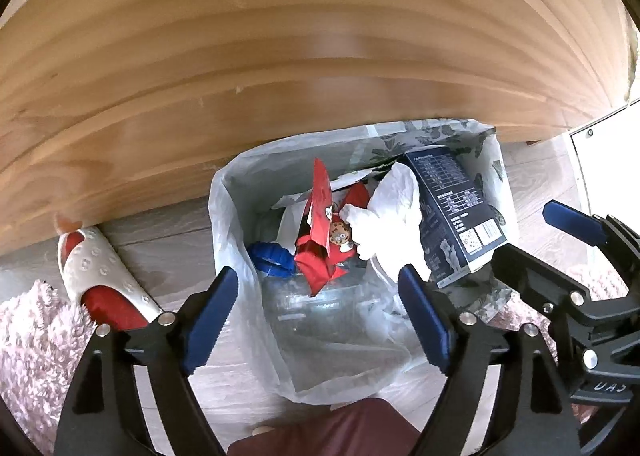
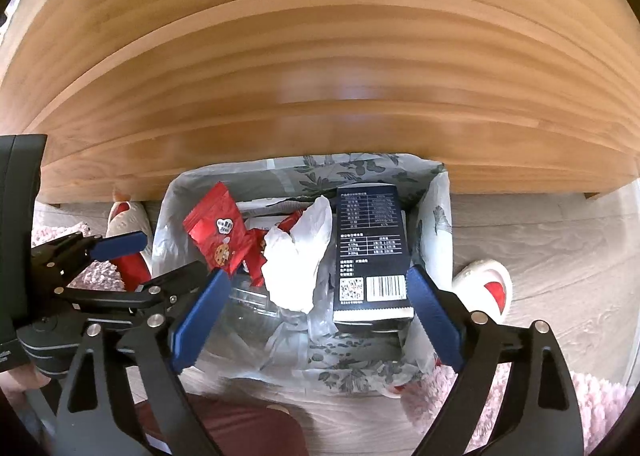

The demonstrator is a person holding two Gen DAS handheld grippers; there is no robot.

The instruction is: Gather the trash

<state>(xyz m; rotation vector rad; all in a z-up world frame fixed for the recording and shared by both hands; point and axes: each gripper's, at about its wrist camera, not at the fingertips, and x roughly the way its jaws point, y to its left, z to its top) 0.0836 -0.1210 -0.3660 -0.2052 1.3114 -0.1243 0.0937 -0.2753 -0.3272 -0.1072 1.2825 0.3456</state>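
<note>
1. Left gripper (image 1: 320,308) and right gripper (image 2: 320,316) hang spread wide, empty, over the plastic-lined floral trash bin (image 2: 434,215);
2. Dark-blue cardboard box (image 2: 370,252), red snack wrapper (image 1: 320,223), crumpled white tissue (image 2: 296,256) lie inside;
3. Risk: the upright box may tip out if knocked.

We could not read the small print on the dark blue cardboard box (image 2: 370,244). The clear plastic bottle (image 1: 320,308) lay half buried under the red foil snack wrapper (image 1: 320,223) and crumpled white tissue (image 1: 390,211). The white-and-red slipper (image 1: 100,276) ran under the wooden desk (image 1: 280,55).
</note>
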